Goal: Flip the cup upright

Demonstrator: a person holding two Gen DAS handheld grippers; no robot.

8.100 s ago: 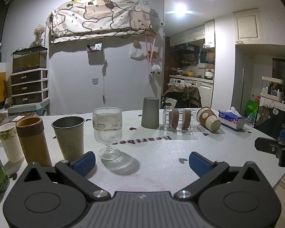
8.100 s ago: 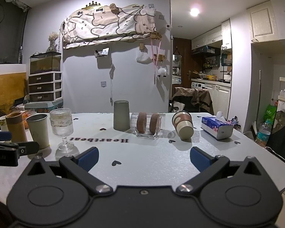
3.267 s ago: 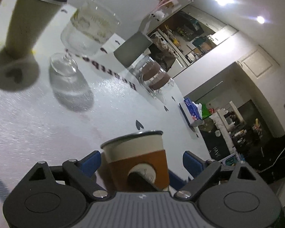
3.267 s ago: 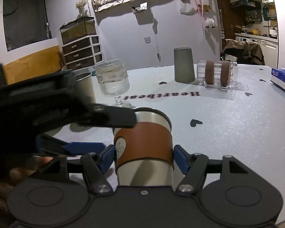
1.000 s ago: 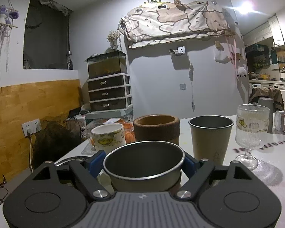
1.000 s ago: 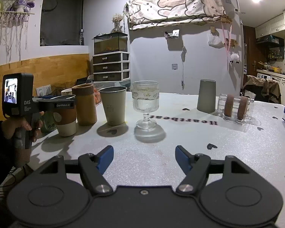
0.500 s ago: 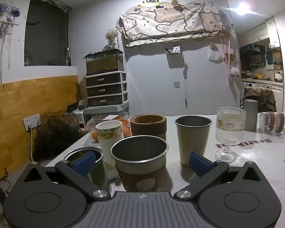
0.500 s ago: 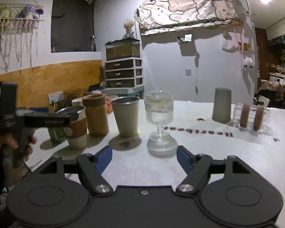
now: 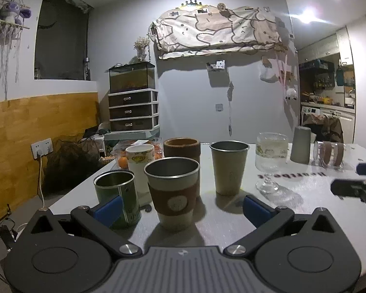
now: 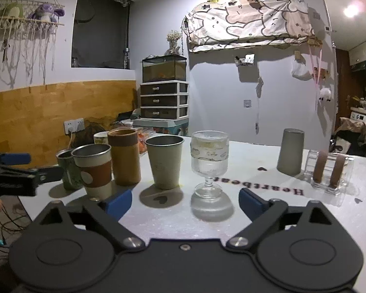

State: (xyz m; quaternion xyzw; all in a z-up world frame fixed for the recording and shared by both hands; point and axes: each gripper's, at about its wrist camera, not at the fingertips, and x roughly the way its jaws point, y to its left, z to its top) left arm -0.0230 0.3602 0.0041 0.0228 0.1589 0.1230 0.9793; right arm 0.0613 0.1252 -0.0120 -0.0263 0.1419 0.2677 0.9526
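Note:
The cup with the brown sleeve stands upright on the white table, mouth up, just ahead of my left gripper. The left gripper is open and apart from the cup. The cup also shows at the left of the right wrist view. My right gripper is open and empty, low over the table in front of a stemmed glass. The left gripper shows at the left edge of that view.
A green tin, a printed white cup, a tall brown cup and a steel tumbler stand close around the sleeved cup. An upside-down grey cup and a clear coaster rack stand further right.
My left gripper has let go of the sleeved cup, opened wide and pulled back from it. The cup stays upright on the table. The right gripper has drifted closer to the glass.

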